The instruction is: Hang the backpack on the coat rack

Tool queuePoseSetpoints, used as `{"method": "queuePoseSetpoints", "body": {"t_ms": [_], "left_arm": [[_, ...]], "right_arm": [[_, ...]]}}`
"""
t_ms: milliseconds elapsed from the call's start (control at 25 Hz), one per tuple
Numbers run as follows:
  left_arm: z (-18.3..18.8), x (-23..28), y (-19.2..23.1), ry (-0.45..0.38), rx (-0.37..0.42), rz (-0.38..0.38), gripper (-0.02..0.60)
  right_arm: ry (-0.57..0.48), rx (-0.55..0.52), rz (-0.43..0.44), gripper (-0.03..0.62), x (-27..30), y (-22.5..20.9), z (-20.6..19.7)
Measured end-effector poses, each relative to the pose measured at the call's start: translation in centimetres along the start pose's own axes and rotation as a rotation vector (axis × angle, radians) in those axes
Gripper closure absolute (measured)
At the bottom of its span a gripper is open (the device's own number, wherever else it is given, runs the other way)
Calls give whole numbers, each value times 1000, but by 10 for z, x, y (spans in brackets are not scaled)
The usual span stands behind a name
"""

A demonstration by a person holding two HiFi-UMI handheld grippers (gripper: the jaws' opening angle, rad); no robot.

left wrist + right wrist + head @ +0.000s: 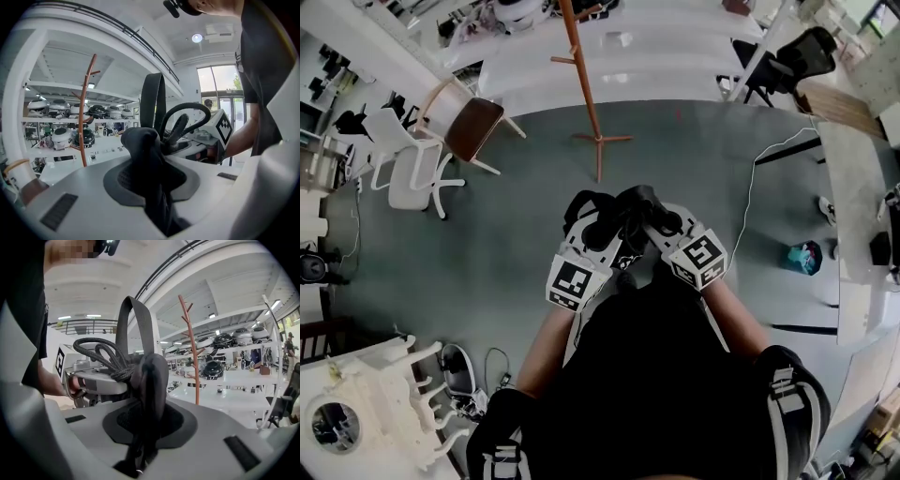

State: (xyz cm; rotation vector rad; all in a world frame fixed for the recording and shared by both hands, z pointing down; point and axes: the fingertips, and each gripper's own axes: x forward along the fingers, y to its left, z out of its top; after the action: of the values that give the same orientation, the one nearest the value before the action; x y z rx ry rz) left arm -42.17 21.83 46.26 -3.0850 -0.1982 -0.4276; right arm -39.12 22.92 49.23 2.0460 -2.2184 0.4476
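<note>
Backpack (pixel 617 223) bulk being hard to make out against person's black top in head view; only black padded folds, webbing loop and corded handle showing. Coat rack (pixel 586 84) top being cut off at frame edge, standing well ahead of fingertips. Left gripper (pixel 147 180) fingers (pixel 79 197) clamping one black fold; right gripper (pixel 145 423) fingers (pixel 220 437) pinching another. Backpack hanging between both grippers, apart from rack
</note>
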Motion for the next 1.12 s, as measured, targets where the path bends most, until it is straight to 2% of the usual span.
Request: {"method": "queuePoseSetpoints", "body": {"t_ms": [160, 400, 680, 960, 1120], "left_arm": [[-1, -14, 0, 4, -1, 24, 491], [7, -1, 6, -6, -16, 61, 491], [24, 58, 17, -18, -47, 96, 491], [40, 134, 36, -9, -71, 130, 491], [49, 165, 50, -27, -87, 170, 491]], "right_arm": [[-16, 13, 31, 511, 3, 14, 2], [-27, 0, 62, 511, 5, -2, 10], [-18, -35, 92, 511, 1, -64, 23], [-19, -29, 130, 511, 3, -145, 35], [-9, -44, 157, 511, 8, -177, 38]]}}
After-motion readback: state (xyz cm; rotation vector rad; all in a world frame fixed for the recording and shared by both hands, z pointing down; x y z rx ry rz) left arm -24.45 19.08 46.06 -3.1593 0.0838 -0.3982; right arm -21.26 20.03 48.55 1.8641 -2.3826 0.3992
